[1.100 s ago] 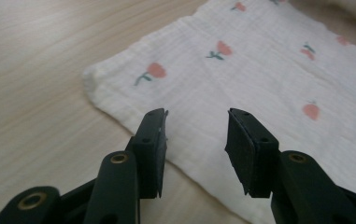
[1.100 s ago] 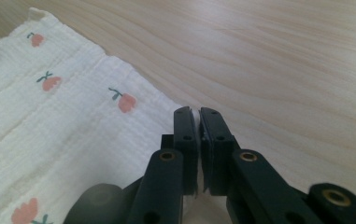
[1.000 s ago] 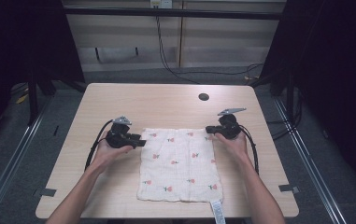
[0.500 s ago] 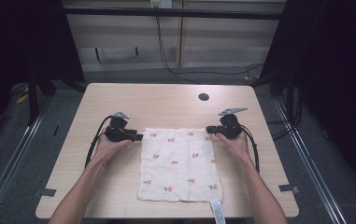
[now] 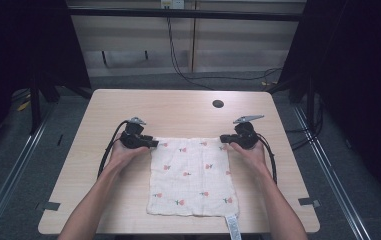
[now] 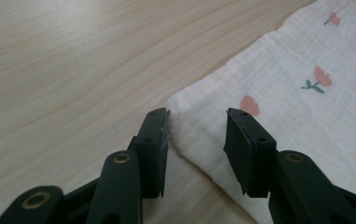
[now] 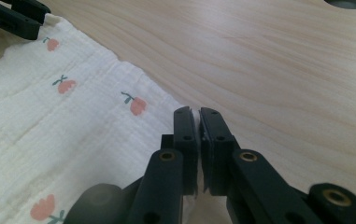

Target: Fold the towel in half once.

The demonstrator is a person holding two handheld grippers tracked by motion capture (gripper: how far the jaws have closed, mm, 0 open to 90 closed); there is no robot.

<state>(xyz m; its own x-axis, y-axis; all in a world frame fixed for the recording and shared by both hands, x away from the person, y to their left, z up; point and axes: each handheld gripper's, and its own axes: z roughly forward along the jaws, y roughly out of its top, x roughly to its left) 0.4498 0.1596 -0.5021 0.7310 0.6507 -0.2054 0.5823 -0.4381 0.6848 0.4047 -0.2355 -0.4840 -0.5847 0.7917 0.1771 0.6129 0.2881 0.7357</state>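
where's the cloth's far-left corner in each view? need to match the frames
High view: the cloth has its far-left corner left of centre, at the left gripper.
Left gripper view: the corner lies low at centre, between the open jaws, pads not pressing it.
Right gripper view: the corner sits at the upper left edge, beside the left gripper seen far off.
Shared landmark: the cloth's far edge against the bare table, running between both corners.

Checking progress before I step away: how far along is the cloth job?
Done: the right tool is shut on one far corner of the cloth. In hand: the left tool straddles the other far corner, its jaws just closing but not yet pinching. Left: close that grip, then lift or fold; the cloth lies flat on the table.
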